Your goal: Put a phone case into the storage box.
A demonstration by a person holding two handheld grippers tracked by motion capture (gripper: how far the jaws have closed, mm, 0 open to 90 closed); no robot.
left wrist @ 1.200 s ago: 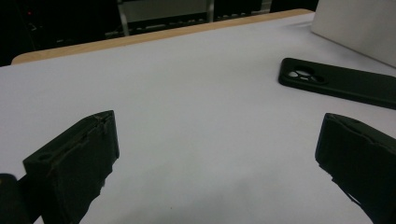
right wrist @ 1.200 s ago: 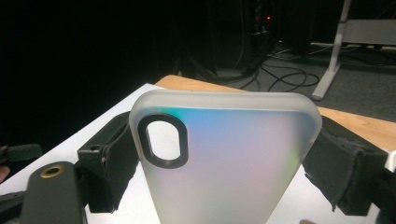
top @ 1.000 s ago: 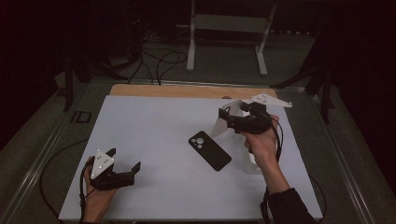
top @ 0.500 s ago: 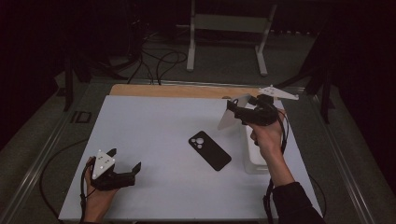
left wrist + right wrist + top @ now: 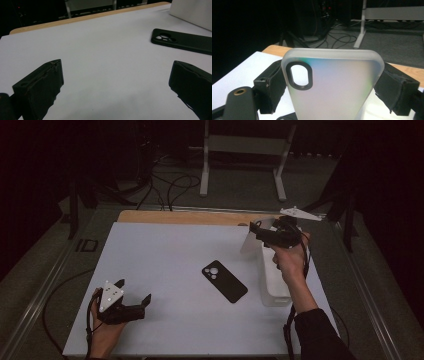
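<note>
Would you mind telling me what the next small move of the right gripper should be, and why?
Probably carry the frosted case toward the black phone. The right gripper grips the case by both edges above the white bin, while the phone lies bare on the white mat and the left gripper rests open.

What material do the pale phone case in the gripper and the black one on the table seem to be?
Pale case: probably soft frosted plastic or silicone; it is translucent, with a faint rainbow sheen. Black case: likely matte rubbery plastic; its surface looks dull, with no glare, though it may be a phone's back.
</note>
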